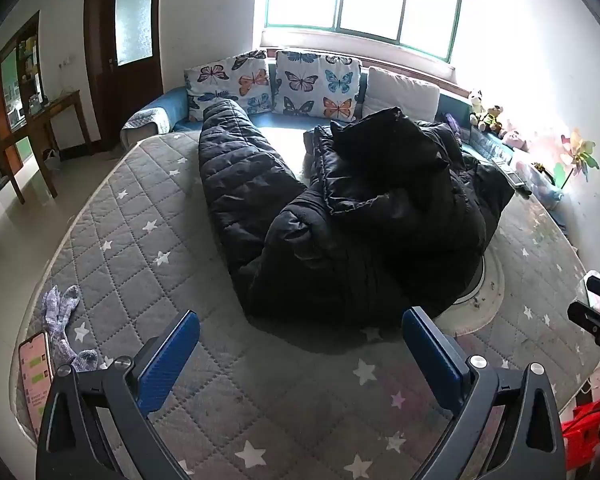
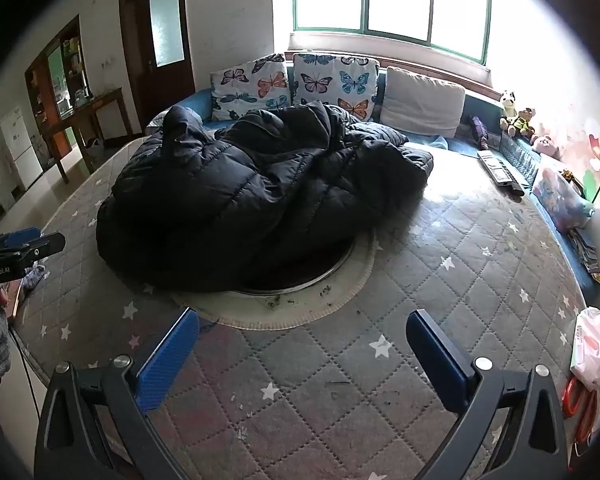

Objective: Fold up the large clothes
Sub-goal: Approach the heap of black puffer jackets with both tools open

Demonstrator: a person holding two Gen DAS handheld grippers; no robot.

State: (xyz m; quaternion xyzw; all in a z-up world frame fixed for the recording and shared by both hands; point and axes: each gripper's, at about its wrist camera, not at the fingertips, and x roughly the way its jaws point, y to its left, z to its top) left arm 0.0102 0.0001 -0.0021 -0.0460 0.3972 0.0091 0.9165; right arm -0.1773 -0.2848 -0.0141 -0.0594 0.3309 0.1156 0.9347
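A large black puffer coat lies crumpled in a heap on the grey star-quilted cover, one long part stretching toward the cushions. It also shows in the right wrist view, partly over a round white mat. My left gripper is open and empty, just short of the coat's near edge. My right gripper is open and empty above the cover, in front of the round mat. Each gripper shows at the edge of the other's view.
Butterfly cushions and a white cushion line the back under the window. Socks and a phone lie at the left edge. Stuffed toys, remotes and a plastic bag sit at the right.
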